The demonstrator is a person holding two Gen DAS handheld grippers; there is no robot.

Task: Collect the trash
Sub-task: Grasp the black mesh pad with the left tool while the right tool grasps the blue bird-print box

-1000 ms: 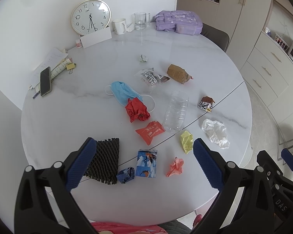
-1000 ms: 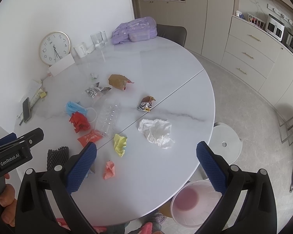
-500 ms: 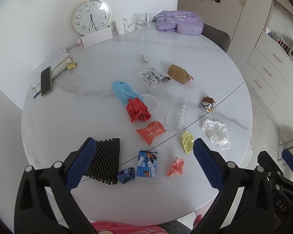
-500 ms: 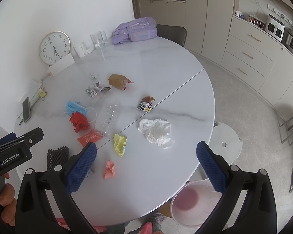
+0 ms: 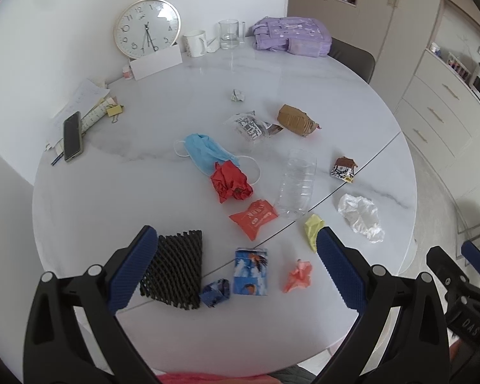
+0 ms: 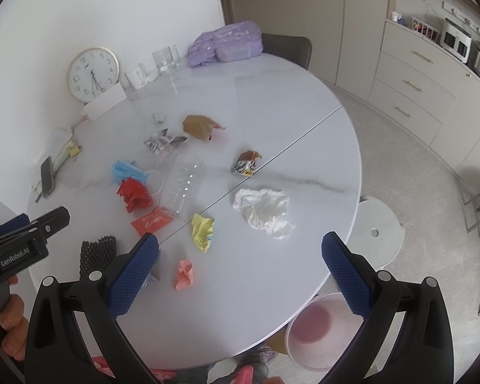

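Note:
Trash is scattered over a round white marble table (image 5: 112,198). In the left wrist view, black foam netting (image 5: 176,268), a blue carton (image 5: 251,271), a small blue wad (image 5: 215,292) and a pink paper scrap (image 5: 299,276) lie nearest. Farther off are a red crumpled paper (image 5: 230,181), an orange wrapper (image 5: 253,217), a clear bottle (image 5: 297,182) and a blue mask (image 5: 204,150). My left gripper (image 5: 236,259) hovers open above the carton, holding nothing. My right gripper (image 6: 240,262) is open over the pink scrap (image 6: 184,275), near a yellow paper (image 6: 202,231) and white plastic bag (image 6: 262,211).
A pink bin (image 6: 316,329) sits on the floor below the table's near edge, beside a white stool (image 6: 376,233). At the table's back stand a clock (image 5: 147,27), mug (image 5: 196,42), glass (image 5: 229,34), purple bag (image 5: 292,35) and phone (image 5: 72,140). Cabinets line the right wall.
The left gripper's view has drifted slightly, so the table items sit a little higher and rightward. Both grippers stay open and nothing on the table has moved.

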